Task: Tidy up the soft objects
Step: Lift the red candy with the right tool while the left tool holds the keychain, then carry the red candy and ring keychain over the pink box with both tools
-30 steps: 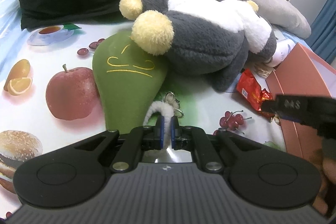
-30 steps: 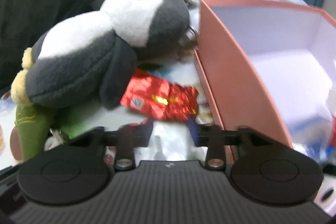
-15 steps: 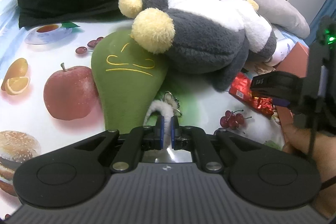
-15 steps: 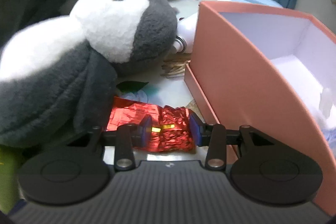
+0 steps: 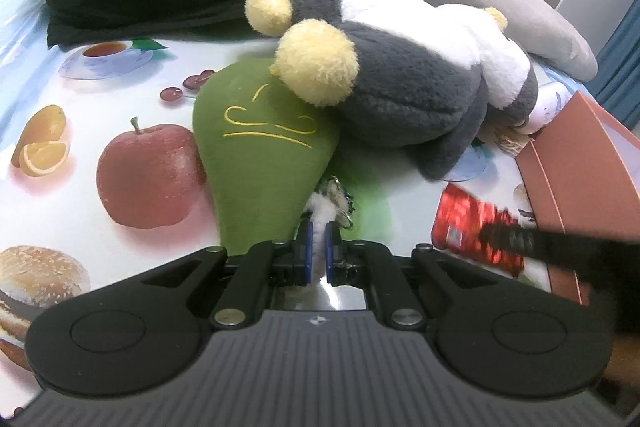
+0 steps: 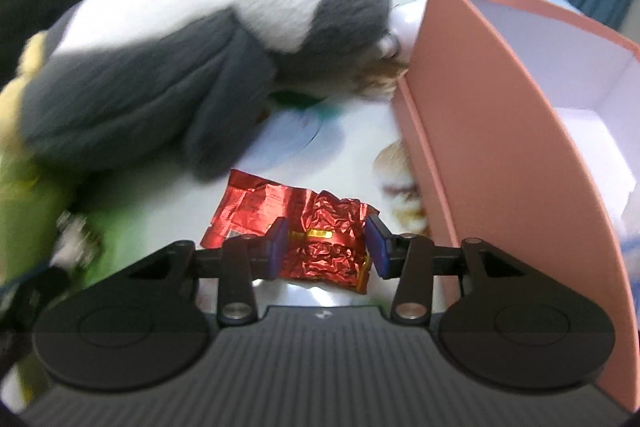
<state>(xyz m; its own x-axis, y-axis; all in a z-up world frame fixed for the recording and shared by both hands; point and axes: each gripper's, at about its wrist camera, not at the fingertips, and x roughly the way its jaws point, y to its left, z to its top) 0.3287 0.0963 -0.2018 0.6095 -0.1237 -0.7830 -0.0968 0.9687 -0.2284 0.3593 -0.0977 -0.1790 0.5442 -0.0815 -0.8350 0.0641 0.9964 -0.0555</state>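
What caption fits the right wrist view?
Right gripper, open, straddles a crumpled red foil wrapper between a grey-and-white plush penguin and a pink box.

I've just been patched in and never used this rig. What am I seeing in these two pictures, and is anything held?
No robot arm here: a person holds a two-finger gripper in each hand, each with a forward-looking camera. In the left view, the left gripper is shut on a white fuzzy loop at the green plush pear. In the right view, the right gripper straddles a red foil wrapper, its jaws open and just widened, gripping nothing. A grey-and-white penguin plush and a pink box lie on the fruit-print cloth.
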